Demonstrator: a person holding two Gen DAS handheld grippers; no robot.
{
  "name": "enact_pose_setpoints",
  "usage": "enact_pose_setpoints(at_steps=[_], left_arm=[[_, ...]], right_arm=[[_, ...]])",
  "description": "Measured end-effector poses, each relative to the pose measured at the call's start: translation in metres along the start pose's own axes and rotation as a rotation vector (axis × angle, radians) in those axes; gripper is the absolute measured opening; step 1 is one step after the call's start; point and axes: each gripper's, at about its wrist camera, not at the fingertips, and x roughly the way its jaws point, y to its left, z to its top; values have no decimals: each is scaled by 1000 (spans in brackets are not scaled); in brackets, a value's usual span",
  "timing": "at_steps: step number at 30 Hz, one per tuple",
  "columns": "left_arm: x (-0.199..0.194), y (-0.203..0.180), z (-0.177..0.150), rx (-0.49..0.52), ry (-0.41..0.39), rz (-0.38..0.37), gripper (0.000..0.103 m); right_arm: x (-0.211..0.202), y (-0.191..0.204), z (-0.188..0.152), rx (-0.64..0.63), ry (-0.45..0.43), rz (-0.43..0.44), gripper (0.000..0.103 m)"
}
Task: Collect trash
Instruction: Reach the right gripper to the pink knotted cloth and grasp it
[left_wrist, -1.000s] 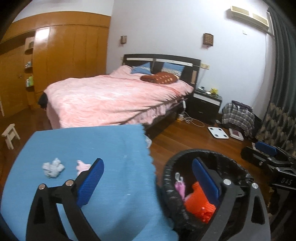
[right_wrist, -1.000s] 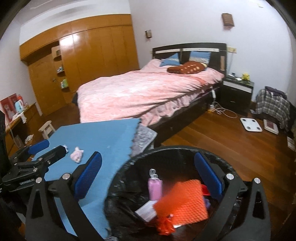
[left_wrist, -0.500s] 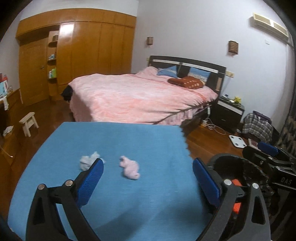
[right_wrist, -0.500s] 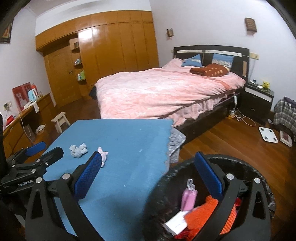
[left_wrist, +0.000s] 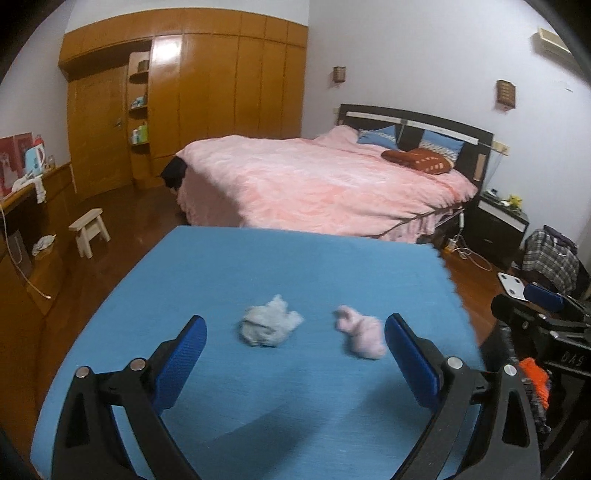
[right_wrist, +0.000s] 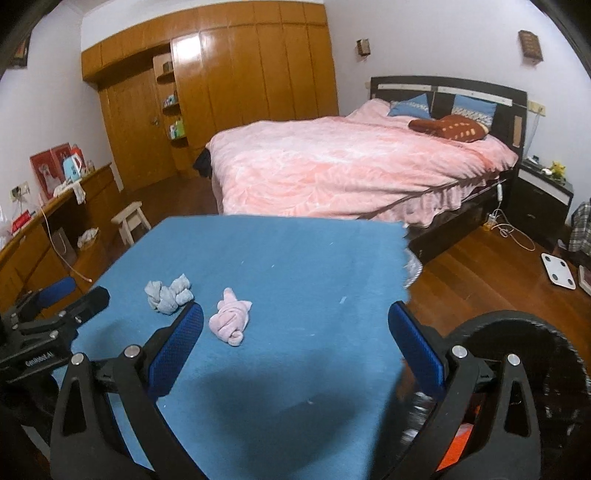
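Observation:
A crumpled grey-white wad (left_wrist: 267, 326) and a crumpled pink wad (left_wrist: 360, 336) lie on the blue-covered table (left_wrist: 295, 266). My left gripper (left_wrist: 295, 354) is open and empty, just short of both wads, which sit between its fingers' lines. My right gripper (right_wrist: 295, 343) is open and empty over the table's right part; the pink wad (right_wrist: 231, 319) and grey wad (right_wrist: 168, 295) lie to its left. The black-lined trash bin (right_wrist: 517, 350) stands at the table's right edge, with orange trash (left_wrist: 535, 380) inside.
A pink bed (left_wrist: 325, 181) stands beyond the table. A small wooden stool (left_wrist: 90, 229) and a wooden desk (left_wrist: 26, 229) are at the left. A white scale (right_wrist: 559, 269) lies on the wooden floor at the right, near a nightstand (left_wrist: 498, 225).
Both grippers have swung left from over the trash bin to over the blue table. The wads now lie straight ahead of the left gripper. Both stay open.

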Motion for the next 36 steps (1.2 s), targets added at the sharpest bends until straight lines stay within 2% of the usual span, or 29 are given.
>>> enact_pose_setpoints(at_steps=[13, 24, 26, 30, 32, 36], left_arm=[[39, 47, -13, -44, 55, 46, 95], [47, 67, -19, -68, 69, 53, 95], [49, 68, -19, -70, 71, 52, 95], [51, 67, -19, -70, 75, 51, 95], [51, 68, -20, -72, 75, 50, 95], [53, 66, -19, -70, 77, 49, 95]], right_arm=[[82, 45, -6, -36, 90, 27, 97], [115, 61, -11, -63, 143, 37, 96], [118, 63, -12, -68, 152, 41, 82], [126, 64, -17, -60, 193, 62, 76], [127, 65, -18, -63, 205, 72, 64], [131, 67, -22, -61, 232, 108, 49]])
